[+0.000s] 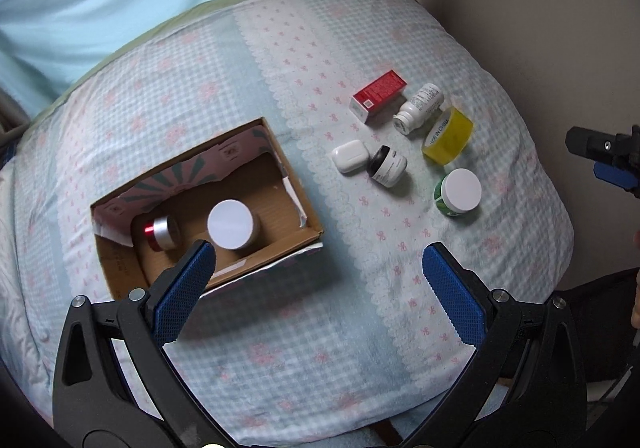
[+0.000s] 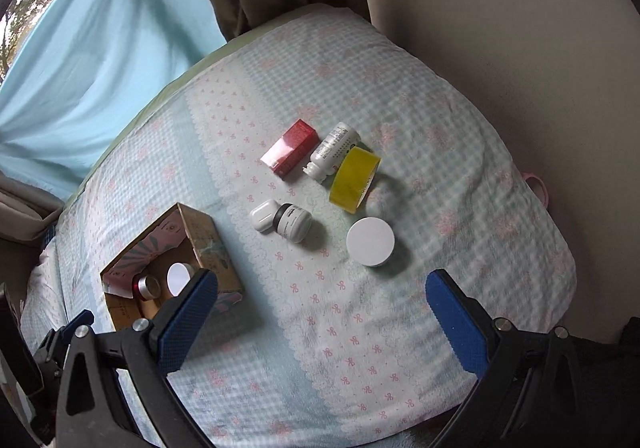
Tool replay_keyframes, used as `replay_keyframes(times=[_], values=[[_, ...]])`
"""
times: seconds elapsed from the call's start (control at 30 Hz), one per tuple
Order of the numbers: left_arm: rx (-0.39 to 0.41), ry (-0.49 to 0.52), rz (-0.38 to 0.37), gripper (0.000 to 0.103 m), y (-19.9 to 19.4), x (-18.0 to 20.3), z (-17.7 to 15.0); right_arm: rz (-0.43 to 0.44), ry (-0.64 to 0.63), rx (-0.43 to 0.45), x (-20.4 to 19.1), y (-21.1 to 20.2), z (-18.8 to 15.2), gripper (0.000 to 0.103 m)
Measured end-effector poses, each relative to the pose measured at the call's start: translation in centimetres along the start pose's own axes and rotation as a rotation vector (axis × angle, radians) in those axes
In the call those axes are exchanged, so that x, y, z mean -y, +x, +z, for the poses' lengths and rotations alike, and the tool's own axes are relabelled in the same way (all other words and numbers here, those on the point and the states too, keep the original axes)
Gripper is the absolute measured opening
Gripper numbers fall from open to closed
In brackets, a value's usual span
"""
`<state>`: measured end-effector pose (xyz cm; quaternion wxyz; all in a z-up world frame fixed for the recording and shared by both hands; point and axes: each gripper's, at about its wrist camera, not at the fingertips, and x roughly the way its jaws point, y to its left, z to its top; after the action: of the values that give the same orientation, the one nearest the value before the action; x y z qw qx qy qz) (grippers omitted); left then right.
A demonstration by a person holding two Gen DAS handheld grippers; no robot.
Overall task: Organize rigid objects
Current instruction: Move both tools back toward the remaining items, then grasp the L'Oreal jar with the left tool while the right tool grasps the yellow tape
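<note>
Each black claw (image 1: 318, 260) has blue textured pads (image 1: 182, 294) (silver screws).

Both hand-held grippers (image 1: 316, 260) (image 2: 320, 288) — apparently agape.

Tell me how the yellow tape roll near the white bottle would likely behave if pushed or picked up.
The yellow tape roll stands on its edge, tilted against the white bottle, so a nudge would probably roll or topple it. It looks stiff and light, with a hollow middle. The soft checked cover may damp any rolling.
</note>
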<state>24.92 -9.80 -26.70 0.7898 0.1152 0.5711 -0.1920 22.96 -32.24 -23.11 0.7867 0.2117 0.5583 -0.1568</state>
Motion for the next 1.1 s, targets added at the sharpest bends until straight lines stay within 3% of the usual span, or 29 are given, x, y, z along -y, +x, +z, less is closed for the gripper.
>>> replay_keyframes(times=[0.23,0.47,0.6,0.77,0.93,1.1], values=[[-0.063,0.155,0.017,0.103,6.0,6.1,3.9,0.057,0.097,-0.056,4.4,4.0,5.8,0.103],[-0.124,0.292,0.041,0.103,13.4,9.2,6.2,0.097,0.208,-0.164,7.5,10.8,10.4,0.103],[-0.128,0.38,0.074,0.101,17.9,10.6,6.6,0.127,0.279,-0.198,8.7,14.8,11.4,0.103],[-0.073,0.497,0.145,0.1,21.4,12.4,6.6,0.132,0.323,-0.243,9.4,18.7,12.3,0.103],[-0.11,0.551,0.134,0.088,24.6,14.0,5.9,0.135,0.336,-0.279,9.5,21.5,12.4,0.098],[-0.142,0.56,0.112,0.085,26.6,14.6,5.4,0.118,0.318,-0.305,9.3,23.4,12.3,0.096]])
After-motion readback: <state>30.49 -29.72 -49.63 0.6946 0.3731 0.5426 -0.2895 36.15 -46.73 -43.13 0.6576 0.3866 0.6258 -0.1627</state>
